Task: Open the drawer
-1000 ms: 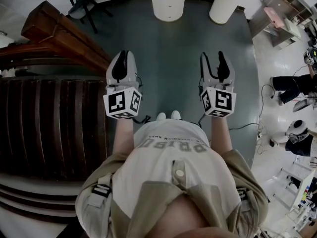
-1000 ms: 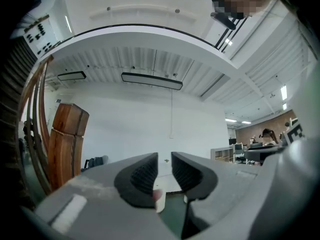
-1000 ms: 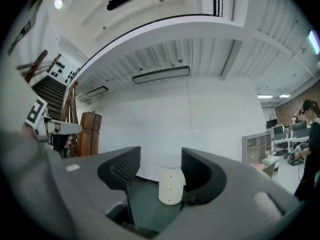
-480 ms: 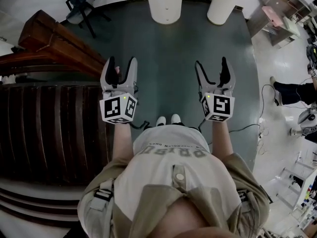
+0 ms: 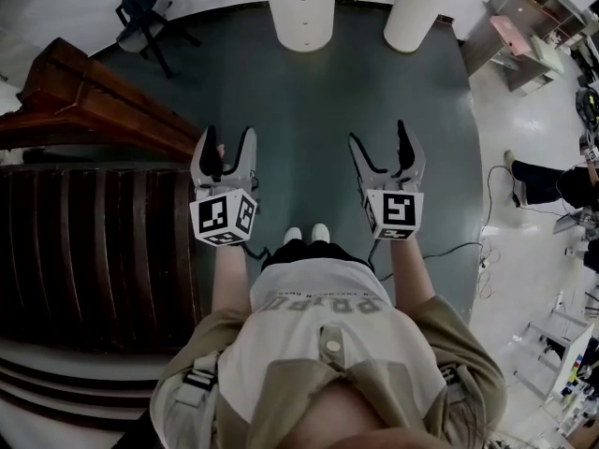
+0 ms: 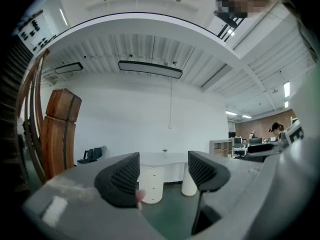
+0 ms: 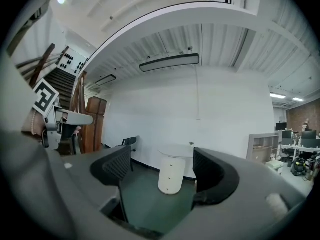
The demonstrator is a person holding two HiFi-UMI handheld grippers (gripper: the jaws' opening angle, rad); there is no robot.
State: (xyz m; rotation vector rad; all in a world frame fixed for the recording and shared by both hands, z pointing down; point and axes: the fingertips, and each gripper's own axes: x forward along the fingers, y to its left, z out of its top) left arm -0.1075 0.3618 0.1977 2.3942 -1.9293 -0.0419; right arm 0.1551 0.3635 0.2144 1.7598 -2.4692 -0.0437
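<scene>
A white desk stands at the far end of the green floor, on a round white pedestal [image 5: 301, 14] with a column of small drawer knobs and a second plain pedestal [image 5: 412, 12]. The drawer pedestal also shows in the left gripper view [image 6: 150, 185] and the right gripper view [image 7: 171, 175], well beyond the jaws. My left gripper [image 5: 227, 145] [image 6: 162, 170] and right gripper [image 5: 379, 145] [image 7: 162, 166] are held level in front of the person, pointing at the desk. Both have just been opening and stand open with nothing between their jaws.
A dark wooden staircase [image 5: 94, 241] and a wooden rail structure [image 5: 94, 96] fill the left. An office chair [image 5: 140, 7] stands at the back left. A cable [image 5: 459, 247] lies on the floor to the right, and a person's leg [image 5: 547, 181] shows at the right edge.
Both grippers went from nearly shut to wide open. Both have dropped lower in the head view, and the desk's pedestals sit slightly nearer the top edge.
</scene>
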